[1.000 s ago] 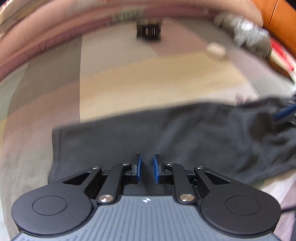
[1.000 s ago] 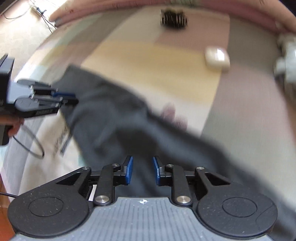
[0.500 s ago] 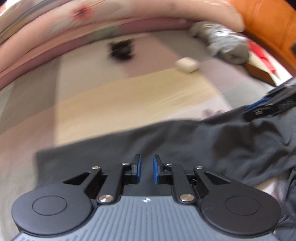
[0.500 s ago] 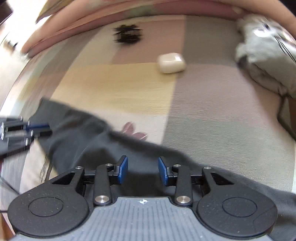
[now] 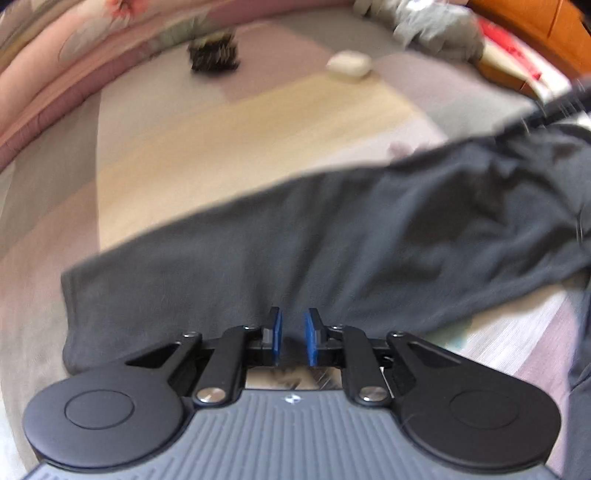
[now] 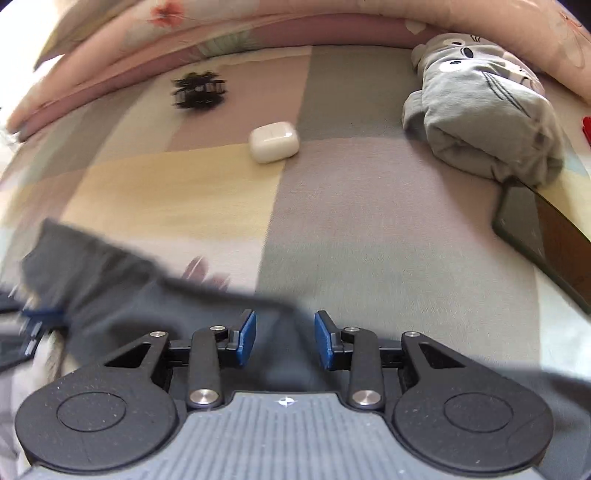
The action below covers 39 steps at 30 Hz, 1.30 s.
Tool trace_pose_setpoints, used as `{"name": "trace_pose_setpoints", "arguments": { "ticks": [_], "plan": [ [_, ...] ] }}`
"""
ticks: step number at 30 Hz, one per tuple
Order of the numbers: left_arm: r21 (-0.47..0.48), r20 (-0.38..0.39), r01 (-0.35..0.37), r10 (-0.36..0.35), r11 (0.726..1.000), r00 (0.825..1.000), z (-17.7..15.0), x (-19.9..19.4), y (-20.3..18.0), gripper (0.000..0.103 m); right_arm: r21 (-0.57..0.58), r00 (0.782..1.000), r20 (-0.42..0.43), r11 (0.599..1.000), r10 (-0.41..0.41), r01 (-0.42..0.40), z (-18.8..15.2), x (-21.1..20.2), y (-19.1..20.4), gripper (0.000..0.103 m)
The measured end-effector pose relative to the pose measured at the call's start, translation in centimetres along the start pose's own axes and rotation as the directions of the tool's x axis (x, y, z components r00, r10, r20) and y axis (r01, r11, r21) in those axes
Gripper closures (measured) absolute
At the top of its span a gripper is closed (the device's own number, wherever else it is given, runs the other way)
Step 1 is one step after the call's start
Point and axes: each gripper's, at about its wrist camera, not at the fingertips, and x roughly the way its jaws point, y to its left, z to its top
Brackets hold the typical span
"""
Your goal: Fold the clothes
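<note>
Pastel colour-block bedding [image 6: 362, 229] covers the bed under both my tools. Nearest, my left hand-held gripper [image 5: 293, 341] has its blue pads drawn close with a narrow gap; whether they pinch the dark grey garment [image 5: 332, 251] below I cannot tell. My right hand-held gripper [image 6: 284, 338] stands spread, nothing pressed between its pads, above the garment's blurred edge. Farther off lie a white earbud case [image 6: 273, 142], a black hair clip [image 6: 199, 90] and a rolled grey cartoon-print cloth [image 6: 484, 122] by pink pillows [image 6: 258, 26].
</note>
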Motion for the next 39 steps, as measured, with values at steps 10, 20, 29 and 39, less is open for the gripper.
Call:
{"name": "trace_pose_setpoints", "arguments": {
  "ticks": [10,20,29,39],
  "plan": [
    [0.061,-0.022,0.213,-0.212,0.975,0.977,0.7,3.3,-6.5,0.084,0.085,0.999,-0.039,0.996,0.025,-0.022,-8.0,1.5,3.2,0.062],
    [0.059,0.009,0.218,-0.219,0.974,0.976,1.8,1.0,-6.5,0.087,0.108,1.000,-0.013,0.994,0.006,-0.005,-8.4,-2.0,0.8,0.058],
    [-0.033,-0.115,0.197,-0.200,0.980,0.973,-0.5,0.9,-6.8,0.087,0.195,0.990,-0.127,0.980,0.054,-0.029,-12.1,-4.0,-2.2,0.052],
    [0.007,-0.013,0.123,-0.123,0.992,0.992,2.9,3.3,-6.8,0.079,0.323,0.937,0.013,0.888,-0.349,0.326,-9.5,-5.2,-14.1,0.049]
  ]
}}
